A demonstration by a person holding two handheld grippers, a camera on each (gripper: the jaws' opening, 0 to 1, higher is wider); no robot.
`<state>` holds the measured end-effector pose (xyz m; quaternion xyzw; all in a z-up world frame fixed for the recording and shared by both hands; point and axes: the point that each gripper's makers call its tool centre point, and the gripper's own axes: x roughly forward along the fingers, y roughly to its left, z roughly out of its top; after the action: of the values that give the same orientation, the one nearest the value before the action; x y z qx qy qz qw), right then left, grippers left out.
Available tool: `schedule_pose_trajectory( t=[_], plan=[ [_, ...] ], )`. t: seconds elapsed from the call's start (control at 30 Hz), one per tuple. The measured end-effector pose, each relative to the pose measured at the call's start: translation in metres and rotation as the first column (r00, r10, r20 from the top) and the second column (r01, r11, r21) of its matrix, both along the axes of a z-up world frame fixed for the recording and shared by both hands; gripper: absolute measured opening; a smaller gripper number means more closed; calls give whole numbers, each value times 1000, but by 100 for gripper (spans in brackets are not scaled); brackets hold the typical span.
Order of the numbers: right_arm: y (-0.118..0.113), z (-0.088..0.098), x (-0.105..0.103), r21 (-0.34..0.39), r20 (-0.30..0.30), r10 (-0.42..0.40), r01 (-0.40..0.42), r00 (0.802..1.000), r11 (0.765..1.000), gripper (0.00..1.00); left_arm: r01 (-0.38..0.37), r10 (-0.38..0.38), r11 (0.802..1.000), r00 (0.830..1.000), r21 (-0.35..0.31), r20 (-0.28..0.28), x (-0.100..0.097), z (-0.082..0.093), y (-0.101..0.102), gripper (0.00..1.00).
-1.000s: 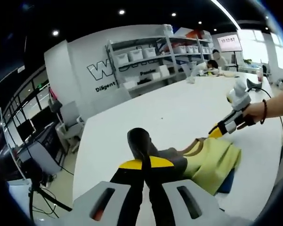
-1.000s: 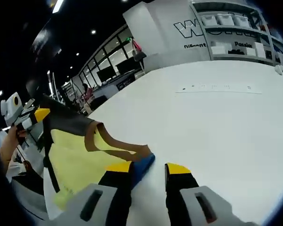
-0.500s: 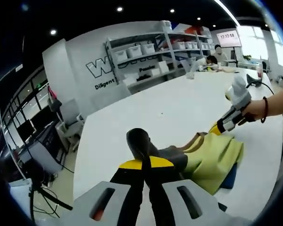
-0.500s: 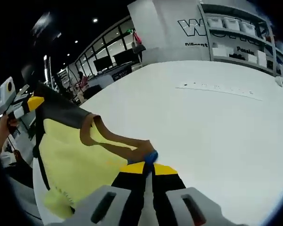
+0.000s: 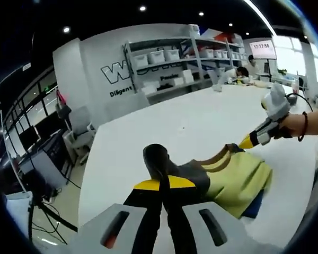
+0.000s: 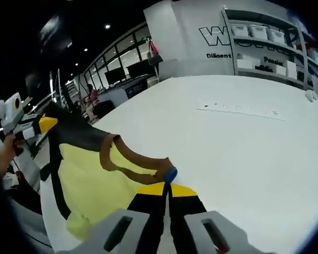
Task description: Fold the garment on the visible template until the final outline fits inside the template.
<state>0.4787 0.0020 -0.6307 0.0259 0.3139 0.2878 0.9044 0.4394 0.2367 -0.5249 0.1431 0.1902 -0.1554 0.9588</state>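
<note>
A yellow garment point(image 5: 238, 180) with a dark grey shoulder part, brown neck trim and a blue part underneath hangs between the two grippers over a white table point(image 5: 191, 127). My left gripper point(image 5: 162, 186) is shut on the garment's dark grey edge point(image 5: 158, 159). In the same view the right gripper point(image 5: 247, 142) holds the far corner, with a hand behind it. In the right gripper view my right gripper point(image 6: 167, 188) is shut on the garment point(image 6: 95, 180) at the brown and blue trim point(image 6: 169, 173). The left gripper point(image 6: 45, 124) grips the dark edge at the far left.
The white table point(image 6: 244, 143) stretches wide around the garment, with a row of small marks point(image 6: 238, 109) on it. Shelves with white bins point(image 5: 169, 61) stand against the back wall. People sit at the table's far end point(image 5: 238, 74). Desks and chairs point(image 5: 37, 169) lie off the left edge.
The right gripper, open a second ago, has shut on the garment's trim. Both grippers lifted the garment slightly; the views shifted a little.
</note>
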Motion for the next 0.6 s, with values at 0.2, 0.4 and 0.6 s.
schedule_pose_trajectory(
  t=[0.2, 0.4, 0.6],
  plan=[
    [-10, 31, -14, -74, 98, 5, 2, 995, 997, 0, -6, 6, 1000, 1000, 0, 16, -7, 7, 2, 1],
    [-19, 68, -24, -69, 188, -16, 29, 982, 997, 0, -5, 6, 1000, 999, -24, 46, -12, 21, 3, 1],
    [-29, 117, -25, -28, 297, -71, 83, 952, 996, 0, 15, -7, 996, 996, -88, 86, -18, 44, -5, 1]
  ],
)
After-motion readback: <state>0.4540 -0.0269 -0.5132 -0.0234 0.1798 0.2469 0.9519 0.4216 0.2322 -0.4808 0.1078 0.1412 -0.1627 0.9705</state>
